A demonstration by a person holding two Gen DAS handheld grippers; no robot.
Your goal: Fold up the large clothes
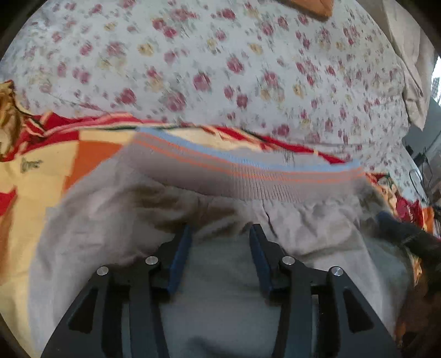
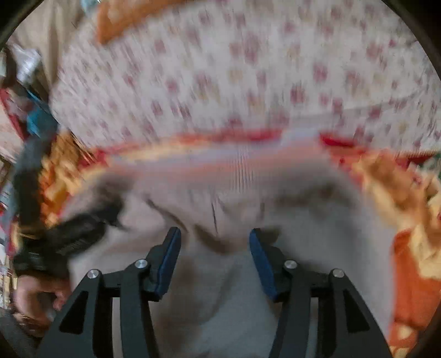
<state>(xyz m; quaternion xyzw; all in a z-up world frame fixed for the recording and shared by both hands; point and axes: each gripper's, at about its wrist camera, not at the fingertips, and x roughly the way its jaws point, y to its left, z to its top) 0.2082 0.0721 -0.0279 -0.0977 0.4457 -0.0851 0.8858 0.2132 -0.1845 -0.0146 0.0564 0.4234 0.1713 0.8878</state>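
A grey knit garment [image 1: 220, 275] lies rumpled on the bed, its ribbed hem [image 1: 248, 176] edged with light blue and orange stripes. My left gripper [image 1: 222, 228] hovers over the grey cloth with its blue pads apart and nothing pinched between them. In the right wrist view the same garment [image 2: 317, 234] and its striped hem [image 2: 234, 165] look blurred. My right gripper [image 2: 215, 232] stands open above a fold of the cloth. The other gripper [image 2: 69, 239] and the hand [image 2: 35, 297] holding it show at the left of that view.
Under the garment spreads a red, yellow and orange blanket [image 1: 55, 165], also at the right in the right wrist view [image 2: 413, 275]. Beyond it is a white floral sheet [image 1: 220, 68]. An orange cushion [image 1: 311, 8] lies at the far edge. Clutter stands beside the bed [image 2: 27, 110].
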